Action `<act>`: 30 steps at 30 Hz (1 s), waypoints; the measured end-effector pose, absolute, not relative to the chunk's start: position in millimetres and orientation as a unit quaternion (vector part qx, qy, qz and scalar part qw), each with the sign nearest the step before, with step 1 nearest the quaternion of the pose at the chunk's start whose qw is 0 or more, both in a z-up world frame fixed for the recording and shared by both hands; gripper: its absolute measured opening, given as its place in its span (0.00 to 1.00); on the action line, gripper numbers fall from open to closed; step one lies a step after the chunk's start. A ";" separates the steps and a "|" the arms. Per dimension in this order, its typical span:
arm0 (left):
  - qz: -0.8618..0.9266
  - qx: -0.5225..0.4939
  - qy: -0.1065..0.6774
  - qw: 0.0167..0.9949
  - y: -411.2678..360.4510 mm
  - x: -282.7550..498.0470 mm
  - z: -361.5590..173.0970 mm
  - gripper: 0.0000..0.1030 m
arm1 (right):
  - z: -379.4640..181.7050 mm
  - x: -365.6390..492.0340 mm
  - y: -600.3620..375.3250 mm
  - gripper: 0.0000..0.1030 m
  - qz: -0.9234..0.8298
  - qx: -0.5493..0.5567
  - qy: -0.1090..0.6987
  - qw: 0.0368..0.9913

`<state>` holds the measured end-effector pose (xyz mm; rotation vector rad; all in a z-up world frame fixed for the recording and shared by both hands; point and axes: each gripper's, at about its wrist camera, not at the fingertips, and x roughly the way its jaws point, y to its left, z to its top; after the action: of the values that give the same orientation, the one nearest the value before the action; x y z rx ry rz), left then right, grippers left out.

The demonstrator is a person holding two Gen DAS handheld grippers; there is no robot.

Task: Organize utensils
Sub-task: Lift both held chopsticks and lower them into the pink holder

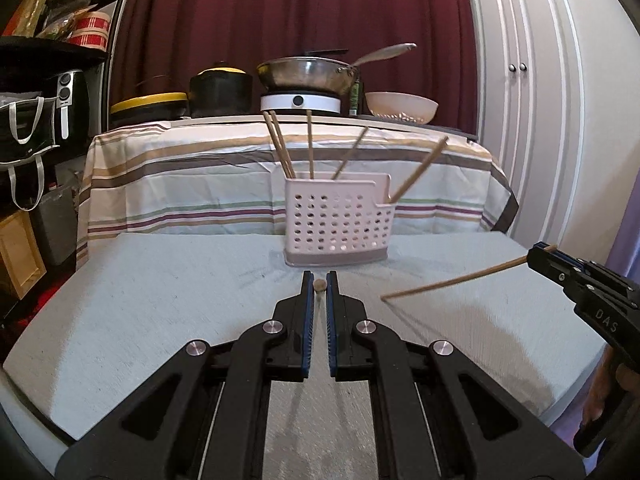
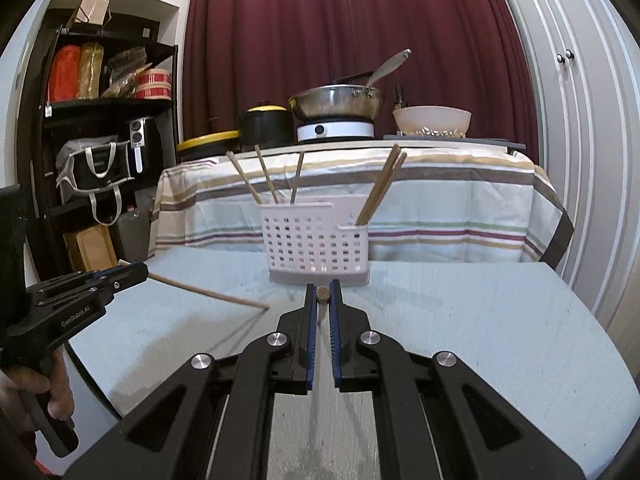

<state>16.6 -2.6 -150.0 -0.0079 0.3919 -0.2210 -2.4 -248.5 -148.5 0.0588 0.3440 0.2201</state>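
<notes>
A white perforated utensil holder (image 1: 336,220) (image 2: 316,240) stands on the pale grey table, just beyond both grippers. Several wooden chopsticks (image 1: 310,144) (image 2: 266,176) lean in its tall part, and more chopsticks (image 1: 420,170) (image 2: 382,188) lean in the low right pocket. My left gripper (image 1: 319,280) (image 2: 136,274) is shut on a chopstick (image 1: 319,287) (image 2: 208,293), seen end-on between its blue pads. My right gripper (image 2: 323,294) (image 1: 538,254) is shut on another chopstick (image 2: 323,292) (image 1: 452,282). Both held sticks slope down towards the table.
Behind the table (image 1: 160,280) a striped cloth (image 1: 180,184) covers a counter with a steel pan (image 1: 308,74) on a burner, black pots (image 1: 220,92) and a white bowl (image 1: 400,106). A dark shelf unit (image 2: 100,140) stands left, white cabinet doors (image 1: 520,100) right. A hand (image 2: 36,392) grips the left handle.
</notes>
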 end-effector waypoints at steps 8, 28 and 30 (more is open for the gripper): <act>-0.114 -0.015 0.208 0.971 9.0 48.2 -127.9 0.06 | -131.5 29.2 -251.7 0.06 0.121 0.042 0.176 0.976; -0.125 -0.029 0.202 0.971 1.0 120.4 -98.6 0.06 | -102.7 98.8 -236.3 0.06 0.151 0.029 0.161 0.975; -0.128 -0.032 0.200 0.971 1.3 122.9 -94.3 0.06 | -101.4 101.2 -236.9 0.06 0.153 0.029 0.162 0.974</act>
<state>122.9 1.3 -94.3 -0.0638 0.4047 -0.2593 101.2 -236.9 -101.4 0.0588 0.3269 0.3085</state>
